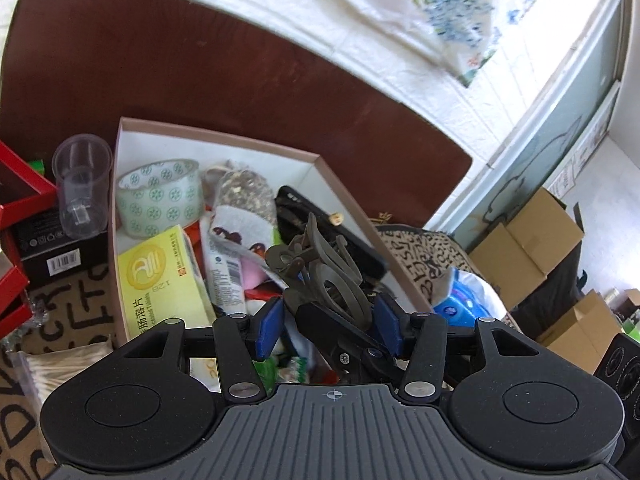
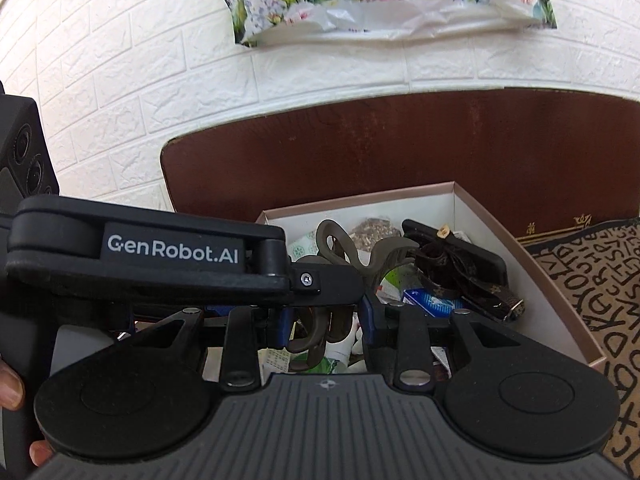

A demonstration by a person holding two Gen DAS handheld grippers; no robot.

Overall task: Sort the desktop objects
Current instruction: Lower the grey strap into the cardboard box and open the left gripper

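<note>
- My right gripper has its fingers clamped on a grey-brown curved hair clip, which rises above them at centre frame.
- In the left wrist view the same clip sits between my left gripper's blue pads; the fingers stand partly apart, and I cannot tell whether they press on it.
- Behind the clip lies the open cardboard box, mid-frame on the counter.
- Inside it: a tape roll at the upper left, a yellow medicine carton below it, a dark patterned strap towards the right.
- A clear plastic cup stands left of the box, outside it.
</note>
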